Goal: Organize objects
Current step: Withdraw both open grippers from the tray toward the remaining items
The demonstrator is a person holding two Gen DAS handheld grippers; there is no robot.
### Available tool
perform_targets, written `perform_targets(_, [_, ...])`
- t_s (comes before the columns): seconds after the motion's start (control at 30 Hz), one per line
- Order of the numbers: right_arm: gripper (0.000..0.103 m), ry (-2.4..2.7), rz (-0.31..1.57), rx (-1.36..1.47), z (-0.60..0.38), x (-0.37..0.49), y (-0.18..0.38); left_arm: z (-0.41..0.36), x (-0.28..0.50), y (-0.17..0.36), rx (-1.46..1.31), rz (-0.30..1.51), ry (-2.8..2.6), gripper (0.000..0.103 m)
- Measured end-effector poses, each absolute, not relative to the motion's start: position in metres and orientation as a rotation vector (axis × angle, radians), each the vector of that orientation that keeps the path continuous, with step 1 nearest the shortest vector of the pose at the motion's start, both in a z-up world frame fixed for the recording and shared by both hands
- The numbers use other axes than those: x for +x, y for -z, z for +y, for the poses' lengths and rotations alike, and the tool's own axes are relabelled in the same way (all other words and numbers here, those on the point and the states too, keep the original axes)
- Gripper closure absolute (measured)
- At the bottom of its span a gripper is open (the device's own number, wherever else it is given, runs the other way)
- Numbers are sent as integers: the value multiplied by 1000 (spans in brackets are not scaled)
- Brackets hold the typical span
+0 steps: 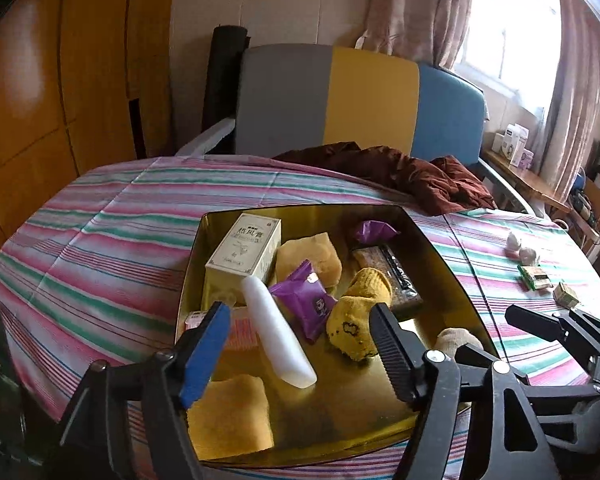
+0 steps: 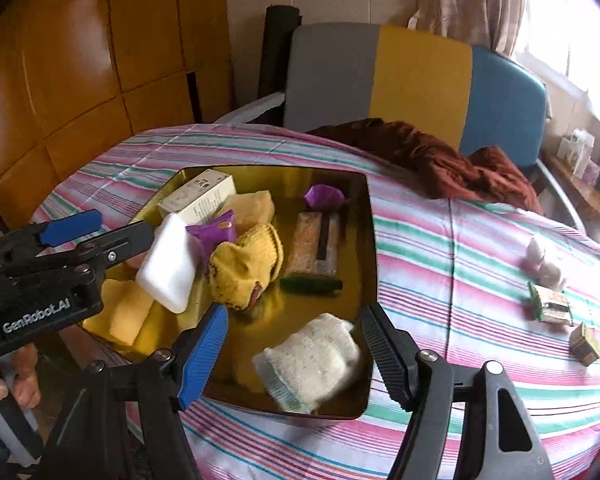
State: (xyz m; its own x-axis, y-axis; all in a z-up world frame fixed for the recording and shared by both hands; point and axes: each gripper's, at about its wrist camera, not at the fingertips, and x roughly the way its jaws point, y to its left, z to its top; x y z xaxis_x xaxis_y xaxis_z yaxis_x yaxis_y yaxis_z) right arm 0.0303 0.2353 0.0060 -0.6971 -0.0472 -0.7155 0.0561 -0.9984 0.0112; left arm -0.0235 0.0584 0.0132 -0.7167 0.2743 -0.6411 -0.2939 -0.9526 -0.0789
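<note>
Left wrist view: the left tool [image 1: 300, 344] stands open over the gold tray [image 1: 440, 268], gripping nothing. A white foam piece [image 1: 278, 332] lies loose between its fingers, touching neither pad; a yellow sock [image 1: 354, 328] sits just ahead to the right.

Right wrist view: the right tool [image 2: 292, 354] is open and holds nothing. A cream sock [image 2: 312, 364] lies in the tray's near corner between the fingers, untouched. The tray sits on the striped desk [image 2: 480, 280].

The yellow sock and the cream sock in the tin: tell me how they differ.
The yellow sock is mustard with dark markings; the cream sock is pale with a bluish cuff. The yellow sock lies mid-tray against the purple packet; the cream sock lies alone near the front corner. Both lie crumpled in the gold tray.
</note>
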Motion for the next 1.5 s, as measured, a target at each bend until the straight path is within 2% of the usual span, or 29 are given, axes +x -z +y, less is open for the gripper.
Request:
perform_targets(0.67, [32, 2894, -191, 1203, 280, 37, -13, 86, -7, -22, -929, 132, -2607, 22])
perform_targets(0.83, [32, 2932, -290, 1234, 314, 39, -20, 98, -3, -27, -903, 175, -2580, 22])
perform_targets(1.5, [32, 3221, -488, 1319, 473, 60, -49, 174, 8, -34, -832, 347, -2433, 20])
